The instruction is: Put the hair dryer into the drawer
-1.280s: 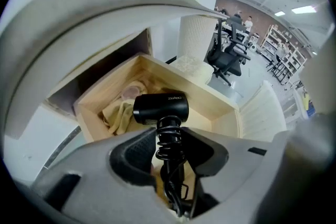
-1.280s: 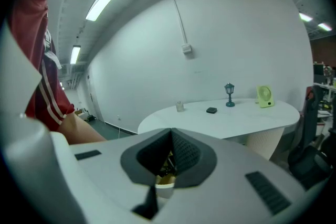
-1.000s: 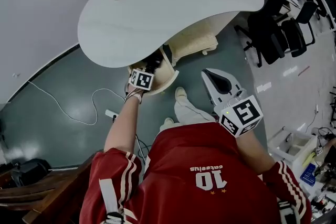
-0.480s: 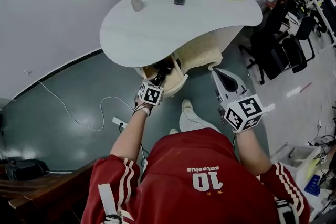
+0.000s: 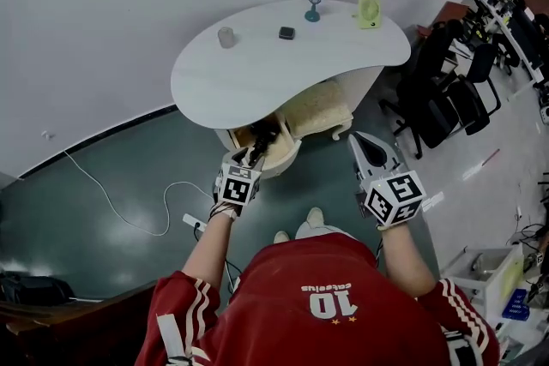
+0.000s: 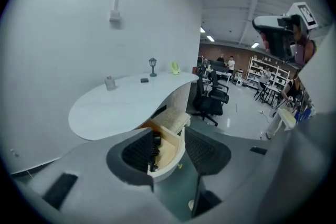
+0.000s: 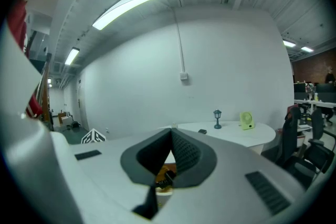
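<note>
We see the hair dryer [image 5: 262,137] lying dark inside the open drawer [image 5: 284,159] under the table [image 5: 257,73]. Our left gripper [image 5: 250,156] hangs near the drawer's front, clear of the dryer. Its fingers have just been opening and stand well apart with nothing between them. Our right gripper [image 5: 361,139] is off to the side over the floor, fingertips together, holding nothing.

Red jersey [image 5: 330,326], white sleeve stripes [image 5: 196,297], number 10 [image 5: 333,303]
</note>
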The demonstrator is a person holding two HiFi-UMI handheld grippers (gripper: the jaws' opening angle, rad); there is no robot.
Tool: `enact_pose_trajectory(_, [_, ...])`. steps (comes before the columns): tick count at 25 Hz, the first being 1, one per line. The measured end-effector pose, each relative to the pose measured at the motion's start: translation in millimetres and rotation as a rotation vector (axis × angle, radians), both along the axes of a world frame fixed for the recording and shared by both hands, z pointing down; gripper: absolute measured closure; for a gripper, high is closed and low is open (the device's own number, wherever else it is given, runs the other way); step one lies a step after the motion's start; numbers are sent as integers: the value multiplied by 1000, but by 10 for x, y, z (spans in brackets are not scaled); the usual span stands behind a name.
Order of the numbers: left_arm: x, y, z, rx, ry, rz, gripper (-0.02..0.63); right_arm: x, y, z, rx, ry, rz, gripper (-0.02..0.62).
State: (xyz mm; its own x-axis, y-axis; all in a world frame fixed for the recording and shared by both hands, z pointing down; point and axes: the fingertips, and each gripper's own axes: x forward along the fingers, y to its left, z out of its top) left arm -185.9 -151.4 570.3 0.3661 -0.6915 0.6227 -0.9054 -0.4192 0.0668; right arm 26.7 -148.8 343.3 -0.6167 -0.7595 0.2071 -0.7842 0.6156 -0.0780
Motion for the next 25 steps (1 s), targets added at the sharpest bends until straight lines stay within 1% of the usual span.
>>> enact_pose_trajectory(3, [32,156,-464,74,29,-14,408,60,80,-120,17,4,-7,589])
enact_pose_trajectory(9, [238,439,-1383,264,92,-48,408,268,198,-383,84,-11,-32,589])
enact_pose_trajectory(11, [303,551,-1605,311,101,-62,408,360,250,-426,92,-17,-36,589])
enact_pose_trajectory(15, [482,857,-1987,380,94,-101,408,645,466,-554,98,-37,-53,589])
enact_pose_trajectory(19, [693,1177,-2397,465,117,-153,409,993,686,-754,138,-60,-64,589])
enact_pose_trajectory(23, [983,1589,-2822,560,139,-180,421,1275,951,-976,182,-87,-87,589])
enact_pose_trajectory(25, [1128,1799,-3004,607,135,-189,430,1373,1098,-1091,207,-100,-103,589])
